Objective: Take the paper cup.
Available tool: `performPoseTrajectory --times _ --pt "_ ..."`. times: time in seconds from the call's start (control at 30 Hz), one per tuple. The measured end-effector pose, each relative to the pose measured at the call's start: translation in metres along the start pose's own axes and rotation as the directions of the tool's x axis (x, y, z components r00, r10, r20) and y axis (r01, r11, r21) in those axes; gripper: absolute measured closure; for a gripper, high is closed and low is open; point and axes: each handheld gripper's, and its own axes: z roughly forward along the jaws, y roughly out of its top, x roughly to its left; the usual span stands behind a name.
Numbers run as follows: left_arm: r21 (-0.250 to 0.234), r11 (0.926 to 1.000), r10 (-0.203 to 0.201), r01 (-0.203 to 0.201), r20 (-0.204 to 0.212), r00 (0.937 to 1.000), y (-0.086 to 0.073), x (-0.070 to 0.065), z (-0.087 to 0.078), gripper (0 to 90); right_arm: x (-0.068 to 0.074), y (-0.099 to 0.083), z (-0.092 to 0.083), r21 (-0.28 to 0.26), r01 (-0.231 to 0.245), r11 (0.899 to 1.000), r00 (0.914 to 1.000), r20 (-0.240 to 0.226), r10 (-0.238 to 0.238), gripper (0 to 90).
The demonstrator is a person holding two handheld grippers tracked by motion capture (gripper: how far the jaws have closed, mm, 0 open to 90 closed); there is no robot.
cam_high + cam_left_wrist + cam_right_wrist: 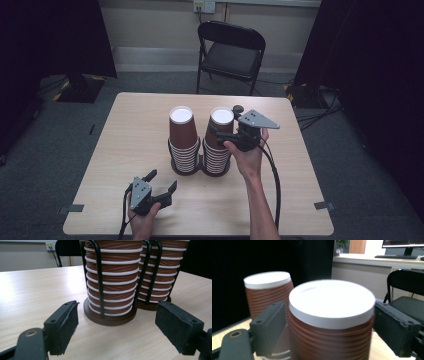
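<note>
Two stacks of upside-down brown ribbed paper cups stand mid-table, each in a black wire holder on a round wooden base: the left stack (182, 137) (112, 277) (268, 290) and the right stack (216, 152) (162, 270). My right gripper (223, 131) (329, 322) reaches in from the right, its pads against both sides of the right stack's top cup (221, 121) (332, 315). My left gripper (162, 180) (116, 325) rests low near the table's front, open and empty, pointing at the left holder's base (110, 318).
The light wooden table (125, 135) has bare room to the left, to the right and in front of the holders. A black folding chair (232, 50) stands beyond the far edge. Dark curtains hang at both sides. A cable (275, 175) trails from the right gripper.
</note>
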Motion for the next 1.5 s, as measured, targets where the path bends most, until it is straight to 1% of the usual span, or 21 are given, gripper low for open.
performPoseTrajectory --times 0.03,0.1,0.17,0.23,0.3,0.33,0.4,0.43,0.57,0.63,0.67,0.73,0.87,1.0,1.03,1.2,1.23,1.3,1.37,1.43,1.5 --pt "-0.001 1.0 -0.002 0.002 -0.002 1.0 0.0 0.0 0.0 18.5 -0.002 -0.002 0.006 0.015 -0.013 1.0 0.9998 -0.015 0.013 13.5" --pt "-0.001 1.0 -0.004 0.004 -0.006 1.0 0.0 0.0 0.0 18.5 -0.002 -0.004 0.007 0.022 -0.014 1.0 0.9996 -0.022 0.015 13.5" --pt "-0.001 0.9999 -0.012 0.012 0.0 0.9999 0.0 0.0 0.0 18.6 -0.003 -0.007 0.013 0.04 -0.011 0.999 0.9996 -0.025 0.012 13.3" --pt "0.0 0.9999 -0.012 0.012 -0.001 0.9999 0.0 0.0 0.0 18.6 -0.003 -0.007 0.014 0.038 -0.012 0.999 0.9996 -0.025 0.013 13.2" --pt "0.0 1.0 -0.001 0.001 0.001 1.0 0.0 0.0 0.0 18.6 -0.003 -0.009 0.016 0.04 -0.015 0.999 0.9997 -0.018 0.015 13.2" --pt "-0.001 1.0 -0.002 0.002 -0.001 1.0 0.0 0.0 0.0 18.6 -0.004 -0.011 0.019 0.054 -0.014 0.998 0.9997 -0.017 0.015 13.1" --pt "0.0 1.0 -0.003 0.003 -0.003 1.0 0.0 0.0 0.0 18.6 -0.004 -0.012 0.019 0.061 -0.021 0.998 0.9996 -0.018 0.022 13.2" --pt "0.0 0.9999 -0.011 0.011 -0.003 0.9999 0.0 0.0 0.0 18.6 -0.004 -0.014 0.02 0.073 -0.025 0.997 0.9995 -0.018 0.027 13.2" --pt "0.001 1.0 -0.003 0.003 -0.003 1.0 0.0 0.0 0.0 18.6 -0.005 -0.018 0.02 0.072 -0.031 0.997 0.9993 -0.018 0.032 12.6" --pt "0.002 1.0 -0.004 0.004 -0.003 1.0 0.0 0.0 0.0 18.6 -0.005 -0.021 0.021 0.085 -0.035 0.996 0.9993 -0.008 0.036 12.5" --pt "0.002 1.0 -0.004 0.004 -0.003 1.0 0.0 0.0 0.0 18.6 -0.005 -0.024 0.022 0.102 -0.033 0.994 0.9994 -0.009 0.034 12.4" --pt "0.002 1.0 -0.002 0.002 -0.004 1.0 0.0 0.0 0.0 18.6 -0.006 -0.026 0.022 0.109 -0.024 0.994 0.9996 -0.013 0.025 12.8" --pt "0.008 1.0 0.001 -0.001 -0.01 1.0 0.0 -0.001 0.001 18.6 -0.004 -0.026 0.022 0.107 -0.02 0.994 0.9997 -0.014 0.022 12.6" --pt "0.003 1.0 0.005 -0.005 -0.004 1.0 0.0 -0.001 0.0 18.6 -0.006 -0.027 0.023 0.112 -0.034 0.993 0.9991 -0.022 0.037 13.1" --pt "0.003 1.0 0.005 -0.005 0.0 1.0 0.0 -0.001 0.0 18.6 -0.007 -0.027 0.023 0.103 -0.045 0.994 0.9985 -0.026 0.048 13.6" --pt "0.001 1.0 0.004 -0.004 0.0 1.0 0.0 -0.001 0.0 18.6 -0.008 -0.025 0.023 0.109 -0.05 0.993 0.9981 -0.03 0.054 14.0" --pt "0.001 1.0 0.003 -0.003 -0.001 1.0 0.0 -0.001 0.0 18.6 -0.008 -0.025 0.023 0.106 -0.048 0.993 0.9982 -0.031 0.051 14.1" --pt "0.001 1.0 0.006 -0.006 -0.003 1.0 0.0 -0.001 0.0 18.6 -0.007 -0.019 0.019 0.077 -0.046 0.996 0.9985 -0.025 0.048 14.1" --pt "0.0 1.0 0.003 -0.003 -0.001 1.0 0.0 -0.001 0.0 18.6 -0.007 -0.017 0.018 0.072 -0.045 0.996 0.9986 -0.025 0.047 14.1" --pt "0.008 0.9999 0.008 -0.008 0.0 1.0 0.0 -0.001 0.001 17.4 -0.008 -0.011 0.016 0.055 -0.054 0.997 0.9979 -0.034 0.056 14.1" --pt "0.011 0.9999 0.012 -0.012 0.003 0.9999 0.0 -0.001 0.001 17.2 -0.008 -0.009 0.015 0.052 -0.052 0.997 0.998 -0.033 0.054 14.2"
